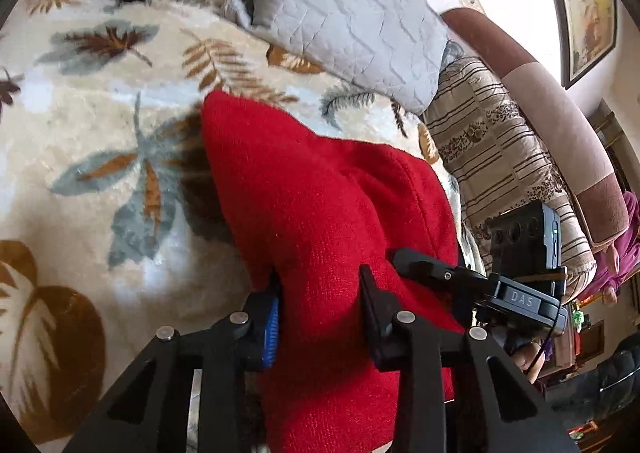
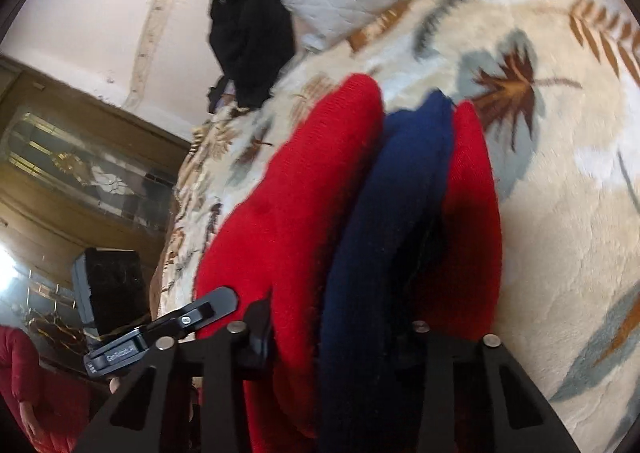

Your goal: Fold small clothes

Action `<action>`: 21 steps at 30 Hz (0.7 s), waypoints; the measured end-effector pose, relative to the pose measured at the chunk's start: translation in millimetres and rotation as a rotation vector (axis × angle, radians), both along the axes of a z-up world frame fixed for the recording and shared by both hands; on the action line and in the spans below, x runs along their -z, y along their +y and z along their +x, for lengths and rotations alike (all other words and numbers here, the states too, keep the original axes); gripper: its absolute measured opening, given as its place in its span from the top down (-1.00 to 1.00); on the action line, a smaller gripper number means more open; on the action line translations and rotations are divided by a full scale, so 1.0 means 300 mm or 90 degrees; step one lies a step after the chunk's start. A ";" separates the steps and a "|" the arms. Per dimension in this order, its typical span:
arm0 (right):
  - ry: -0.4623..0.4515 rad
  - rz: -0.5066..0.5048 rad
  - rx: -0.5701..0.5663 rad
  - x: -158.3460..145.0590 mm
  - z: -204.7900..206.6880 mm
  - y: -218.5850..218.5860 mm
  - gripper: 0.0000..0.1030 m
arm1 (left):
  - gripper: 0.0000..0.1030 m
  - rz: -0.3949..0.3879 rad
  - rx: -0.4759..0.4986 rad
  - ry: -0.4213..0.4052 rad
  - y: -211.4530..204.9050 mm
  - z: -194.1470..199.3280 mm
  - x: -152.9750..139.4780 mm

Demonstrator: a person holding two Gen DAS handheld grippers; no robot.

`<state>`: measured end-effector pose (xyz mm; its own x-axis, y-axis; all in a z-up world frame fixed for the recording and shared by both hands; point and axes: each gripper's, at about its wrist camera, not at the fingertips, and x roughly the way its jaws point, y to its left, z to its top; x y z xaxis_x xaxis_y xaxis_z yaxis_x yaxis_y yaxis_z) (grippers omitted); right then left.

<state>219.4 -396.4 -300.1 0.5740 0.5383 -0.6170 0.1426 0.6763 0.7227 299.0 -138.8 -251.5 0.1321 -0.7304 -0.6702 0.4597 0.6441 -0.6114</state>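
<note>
A small red knitted garment [image 1: 320, 213] hangs bunched over the leaf-patterned cream blanket [image 1: 100, 133]. My left gripper [image 1: 320, 293] is shut on its red fabric, which fills the gap between the jaws. In the right wrist view the same garment [image 2: 288, 213] shows red with a navy blue part [image 2: 384, 233] in the middle. My right gripper [image 2: 340, 329] is shut on that red and navy fabric. The other gripper shows in each view, at the garment's edge: the right one [image 1: 424, 263] and the left one [image 2: 216, 301].
A grey quilted pillow [image 1: 348, 13] lies at the head of the bed. A black garment [image 2: 248, 41] lies beside it. A striped brown bedspread [image 1: 492, 157] and a padded bed frame [image 1: 560, 125] are at the right. A wooden cabinet [image 2: 80, 157] stands beyond the bed.
</note>
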 end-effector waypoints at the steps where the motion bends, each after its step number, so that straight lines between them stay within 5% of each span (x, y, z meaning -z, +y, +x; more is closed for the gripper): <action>1: -0.011 0.001 -0.001 -0.015 -0.005 0.006 0.22 | 0.32 -0.001 -0.002 -0.010 0.006 -0.003 -0.017; 8: -0.086 0.022 -0.029 -0.111 -0.011 0.096 0.23 | 0.32 -0.002 -0.035 -0.066 0.133 -0.049 -0.140; 14: -0.118 0.042 -0.059 -0.140 -0.014 0.186 0.23 | 0.32 0.043 -0.059 -0.078 0.207 -0.074 -0.133; 18: -0.050 0.047 -0.056 -0.039 0.010 0.223 0.23 | 0.21 0.153 -0.059 -0.046 0.182 -0.052 0.007; 21: 0.027 0.004 -0.044 0.060 0.029 0.245 0.08 | 0.03 0.168 -0.066 -0.056 0.179 -0.053 0.026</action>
<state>228.0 -322.8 -318.1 0.5083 0.5802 -0.6365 0.1265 0.6807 0.7215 283.2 -85.0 -259.3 0.2633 -0.5117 -0.8178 0.4265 0.8221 -0.3771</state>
